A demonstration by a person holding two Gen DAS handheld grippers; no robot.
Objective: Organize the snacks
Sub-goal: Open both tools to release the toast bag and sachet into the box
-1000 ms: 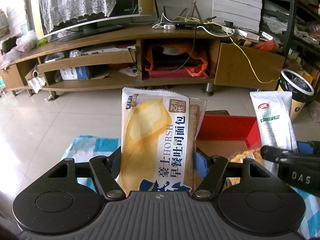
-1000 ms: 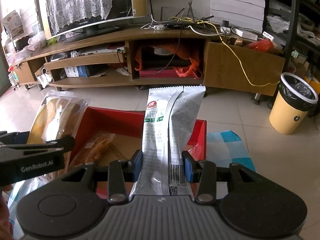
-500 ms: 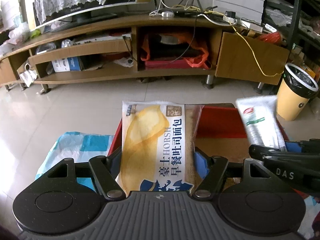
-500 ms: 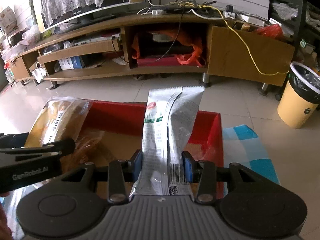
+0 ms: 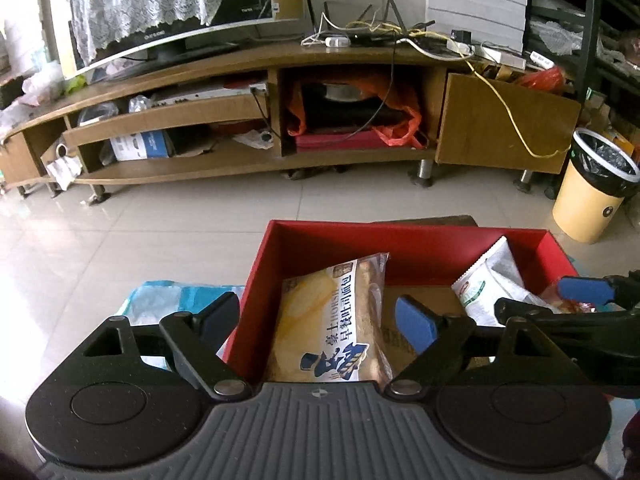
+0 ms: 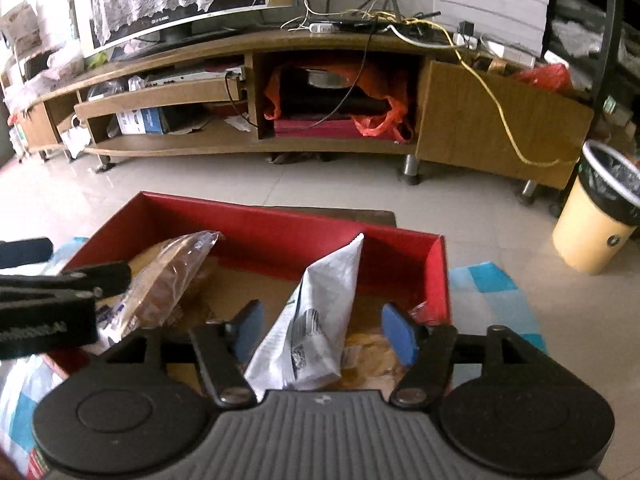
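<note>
Between the left fingers: left gripper (image 5: pixel 318 316) spread wide, holding nothing; the HORSH bread packet (image 5: pixel 334 326) stands tilted in the gap, clear of both blue pads.
Left finger of the left gripper: outside the red box (image 5: pixel 400 240), over the blue-and-white cloth (image 5: pixel 160 300).
Right finger of the left gripper: inside the box, just right of the bread packet.
Box floor: brown cardboard, with other wrapped snacks at the right end.
Between the right fingers: right gripper (image 6: pixel 322 330) also wide open and empty; the white snack packet (image 6: pixel 320 316) leans point-up in the gap, touching neither pad.
Left of the right fingers: bread packet, with the left gripper in front of it.
Right of the right fingers: red box wall, then cloth.
Beyond both: wooden TV stand (image 5: pixel 256 80); yellow waste bin (image 5: pixel 592 188) far right.
</note>
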